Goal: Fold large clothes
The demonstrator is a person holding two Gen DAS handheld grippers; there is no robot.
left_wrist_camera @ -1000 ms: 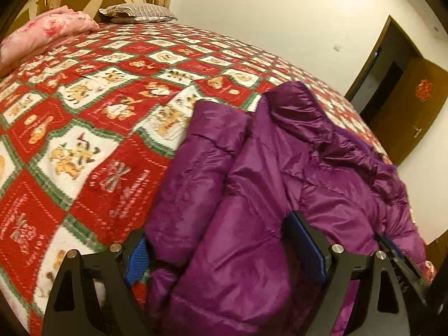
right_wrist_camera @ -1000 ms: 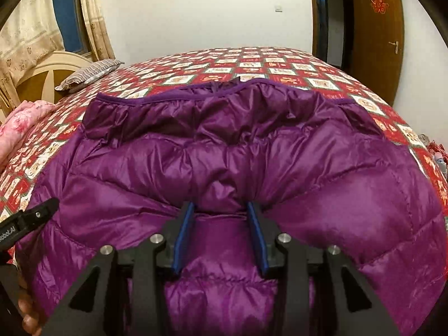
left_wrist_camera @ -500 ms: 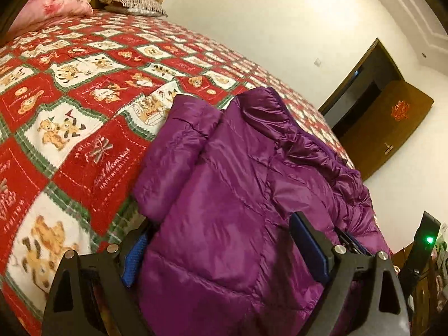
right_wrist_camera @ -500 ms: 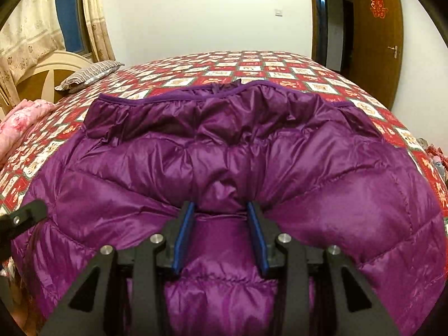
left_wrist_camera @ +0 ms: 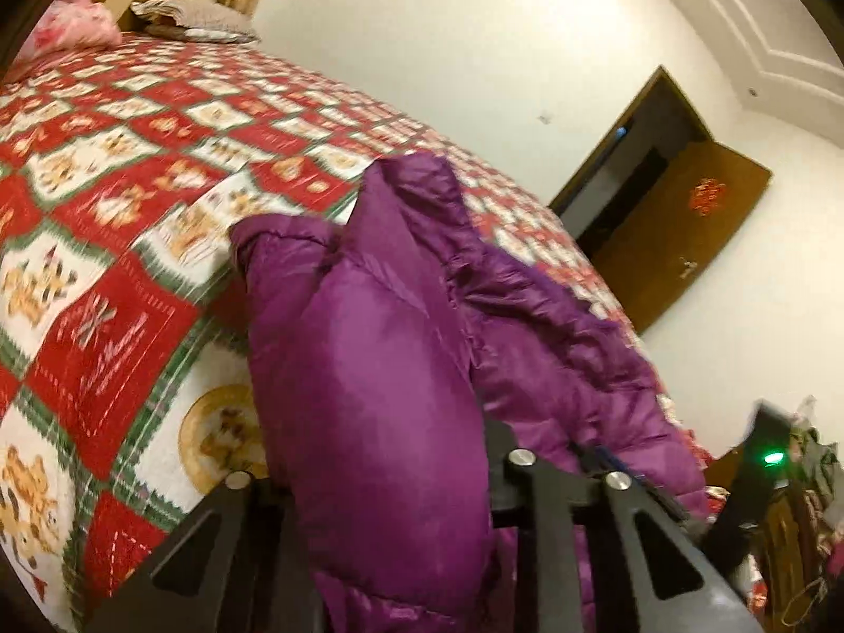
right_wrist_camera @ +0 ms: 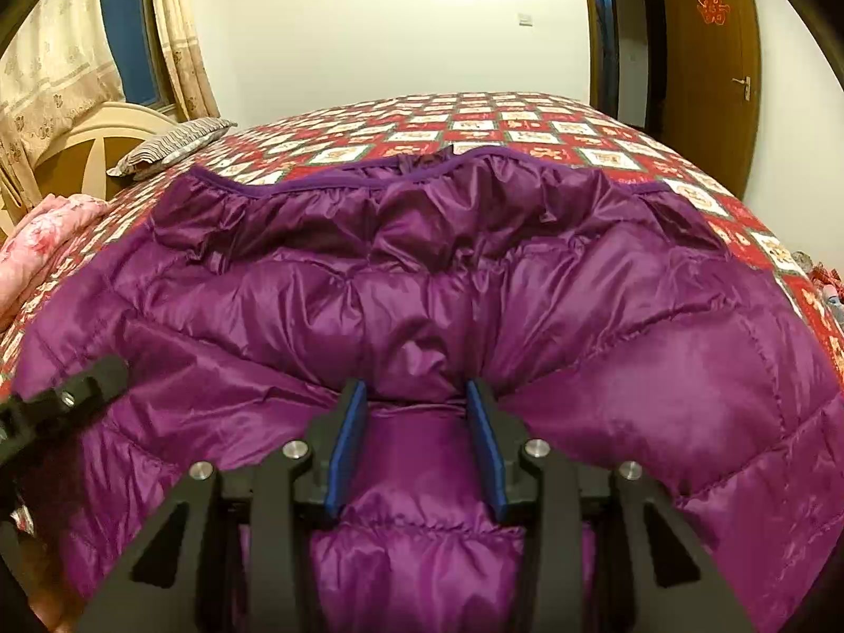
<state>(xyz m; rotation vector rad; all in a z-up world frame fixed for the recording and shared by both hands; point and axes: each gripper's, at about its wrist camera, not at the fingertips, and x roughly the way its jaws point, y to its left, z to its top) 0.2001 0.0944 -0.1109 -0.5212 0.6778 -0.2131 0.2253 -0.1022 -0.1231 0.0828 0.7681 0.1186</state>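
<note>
A purple puffy down jacket lies spread on the bed, its hem edge toward the far side. In the left wrist view the jacket bulges up between the fingers of my left gripper, which is shut on a thick fold of its left side and holds it raised. My right gripper is shut on a fold of the jacket at its near edge, blue pads pressing the fabric. The left gripper also shows at the left edge of the right wrist view.
The bed has a red, white and green patterned quilt. A striped pillow and a pink blanket lie near the headboard. A brown door stands open at the right. Clutter sits off the bed's right edge.
My left gripper has closed on the jacket's left side, lifted it and tilted. The right gripper keeps the same hold and has hardly moved.
</note>
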